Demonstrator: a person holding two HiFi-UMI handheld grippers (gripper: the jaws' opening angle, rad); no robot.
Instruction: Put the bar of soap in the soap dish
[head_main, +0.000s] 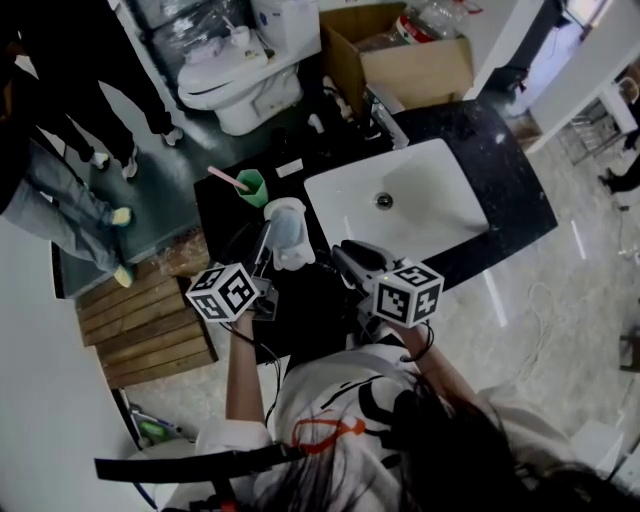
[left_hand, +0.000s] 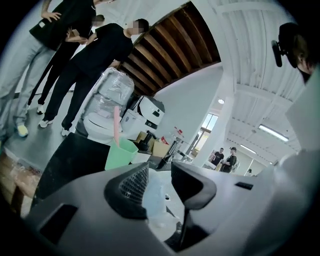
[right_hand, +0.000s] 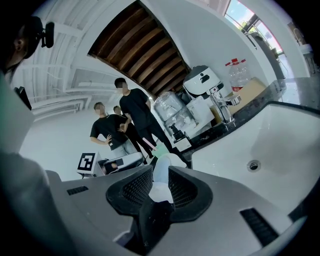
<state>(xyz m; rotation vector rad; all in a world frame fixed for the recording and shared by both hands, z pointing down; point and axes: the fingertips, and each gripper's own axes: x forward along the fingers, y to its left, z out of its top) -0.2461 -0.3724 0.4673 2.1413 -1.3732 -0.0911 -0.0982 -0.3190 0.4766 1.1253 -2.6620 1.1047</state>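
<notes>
A pale, see-through soap dish (head_main: 286, 232) stands on the black counter (head_main: 500, 180), just left of the sink. My left gripper (head_main: 262, 258) hovers at the dish's left side. Its jaws are wide open, and the dish (left_hand: 154, 196) shows in the gap without touching the pads. My right gripper (head_main: 338, 256) reaches in from the right. Its jaws stand close together on a pale bluish-white part of the dish (right_hand: 160, 176). A whiter lump low between the right pads may be the soap bar; I cannot tell it apart from the dish.
A green cup (head_main: 250, 186) with a pink toothbrush stands behind the dish. The white sink (head_main: 430, 215) and its faucet (head_main: 385, 115) lie to the right. On the floor beyond are a toilet (head_main: 240, 85), a cardboard box (head_main: 410, 60) and people standing (head_main: 60, 190).
</notes>
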